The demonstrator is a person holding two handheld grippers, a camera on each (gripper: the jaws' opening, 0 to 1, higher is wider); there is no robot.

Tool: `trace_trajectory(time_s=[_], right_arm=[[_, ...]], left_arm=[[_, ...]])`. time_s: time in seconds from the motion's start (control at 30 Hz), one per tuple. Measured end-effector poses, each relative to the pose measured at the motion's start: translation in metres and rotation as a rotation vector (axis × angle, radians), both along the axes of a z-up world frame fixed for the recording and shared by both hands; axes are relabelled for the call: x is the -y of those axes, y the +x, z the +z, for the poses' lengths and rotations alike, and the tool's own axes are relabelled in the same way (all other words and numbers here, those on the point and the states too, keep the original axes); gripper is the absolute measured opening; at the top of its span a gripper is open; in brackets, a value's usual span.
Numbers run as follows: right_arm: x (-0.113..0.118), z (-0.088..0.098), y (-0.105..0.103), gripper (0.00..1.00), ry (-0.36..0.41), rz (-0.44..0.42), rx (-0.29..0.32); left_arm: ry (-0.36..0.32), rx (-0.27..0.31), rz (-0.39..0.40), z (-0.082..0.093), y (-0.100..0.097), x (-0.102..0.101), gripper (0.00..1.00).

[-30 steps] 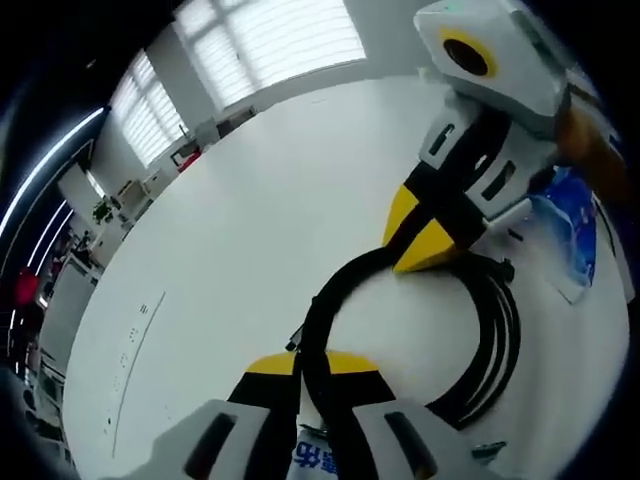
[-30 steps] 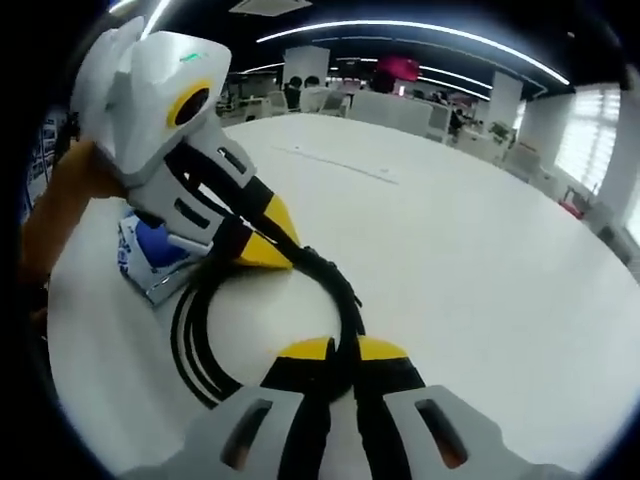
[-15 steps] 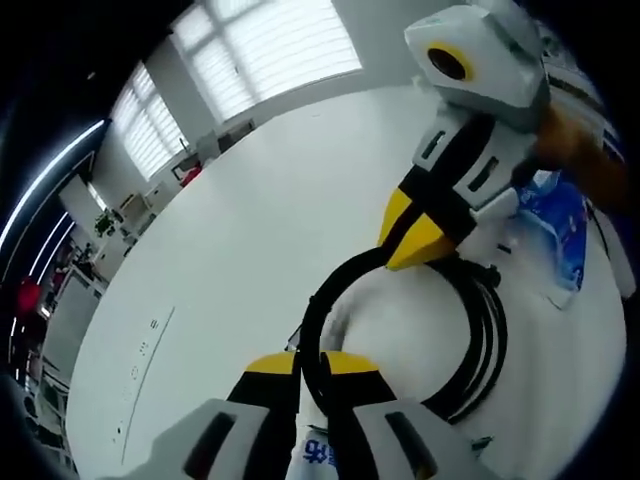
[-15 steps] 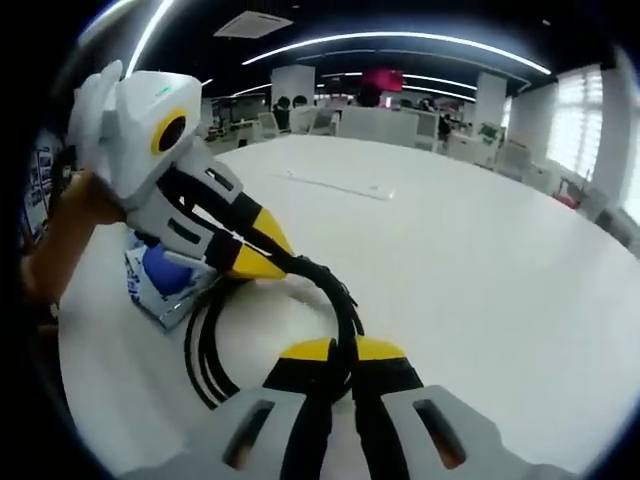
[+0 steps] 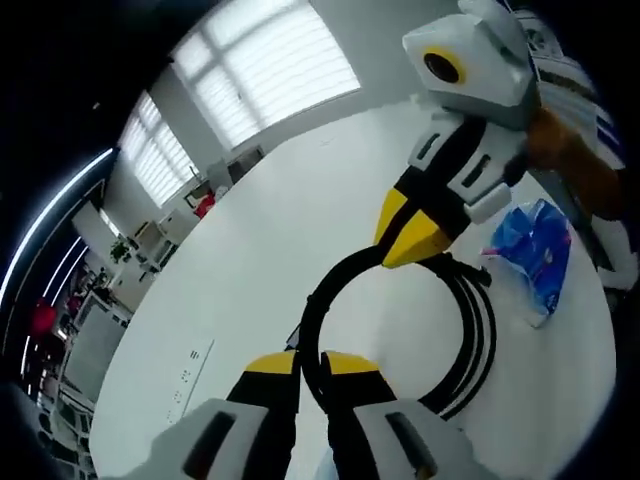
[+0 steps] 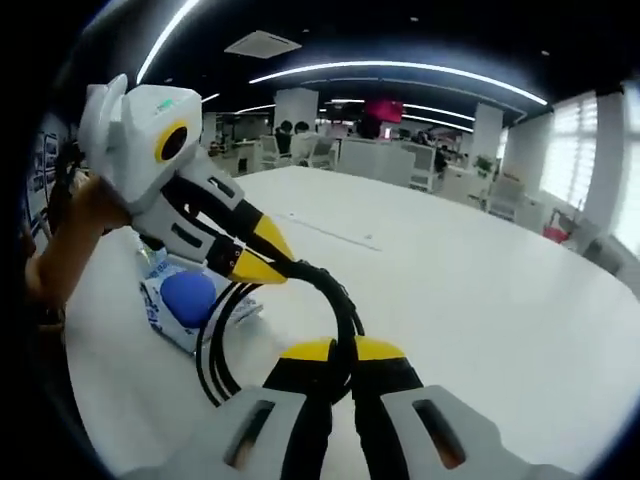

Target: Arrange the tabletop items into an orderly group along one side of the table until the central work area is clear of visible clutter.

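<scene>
A coiled black cable [image 5: 472, 330] hangs between my two grippers above the white table [image 5: 240, 270]. My left gripper [image 5: 310, 362] is shut on one part of the loop. My right gripper [image 5: 405, 235], coming in from the upper right, is shut on the loop's far side. In the right gripper view the right gripper [image 6: 340, 350] pinches the cable [image 6: 346, 305] and the left gripper [image 6: 262, 257] grips it from the left. A blue and white packet [image 5: 535, 265] lies on the table under the coil, seen as the packet [image 6: 185, 300] beside the hanging loops.
A hand [image 6: 60, 250] holds the left gripper near the table's edge. A thin flat strip [image 5: 190, 372] lies further out on the table [image 6: 480, 290]. Office desks and chairs [image 6: 385, 160] stand beyond the table, and windows [image 5: 260, 60] line the far wall.
Both grippers have lifted, carrying the cable coil up from the table. The blue and white packet now shows more fully beneath the coil.
</scene>
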State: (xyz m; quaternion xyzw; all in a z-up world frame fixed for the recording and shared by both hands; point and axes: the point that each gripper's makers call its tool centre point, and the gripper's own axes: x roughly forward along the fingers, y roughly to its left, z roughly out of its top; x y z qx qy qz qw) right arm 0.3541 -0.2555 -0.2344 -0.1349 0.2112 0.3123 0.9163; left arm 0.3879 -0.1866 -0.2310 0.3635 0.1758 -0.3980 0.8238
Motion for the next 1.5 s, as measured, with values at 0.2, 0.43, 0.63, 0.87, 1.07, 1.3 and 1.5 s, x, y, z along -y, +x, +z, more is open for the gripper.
trace_trajectory(time_s=[0.2, 0.43, 0.63, 0.87, 1.07, 1.3, 1.5], right_arm=[[-0.005, 0.007, -0.009, 0.02, -0.007, 0.003, 0.028], [-0.005, 0.007, -0.012, 0.02, -0.013, 0.008, 0.033], [-0.005, 0.006, -0.011, 0.01, -0.015, 0.018, 0.027], [-0.002, 0.009, -0.004, 0.01, -0.013, 0.023, 0.029], [-0.006, 0.009, -0.009, 0.01, -0.015, 0.028, 0.04], [-0.009, 0.022, -0.019, 0.01, -0.005, 0.039, 0.065], [-0.014, 0.026, -0.04, 0.01, 0.009, 0.06, 0.081]], left_arm=[[-0.008, 0.021, -0.002, 0.005, -0.006, 0.0, 0.06], [-0.011, 0.02, -0.004, 0.007, -0.006, -0.002, 0.06], [0.003, 0.031, -0.009, 0.009, -0.013, -0.003, 0.04], [0.001, 0.032, -0.008, 0.011, -0.015, -0.006, 0.04], [-0.006, 0.035, -0.006, 0.01, -0.021, -0.009, 0.04], [0.001, 0.064, -0.017, 0.021, -0.04, -0.011, 0.04], [0.005, 0.082, -0.026, 0.027, -0.061, -0.014, 0.04]])
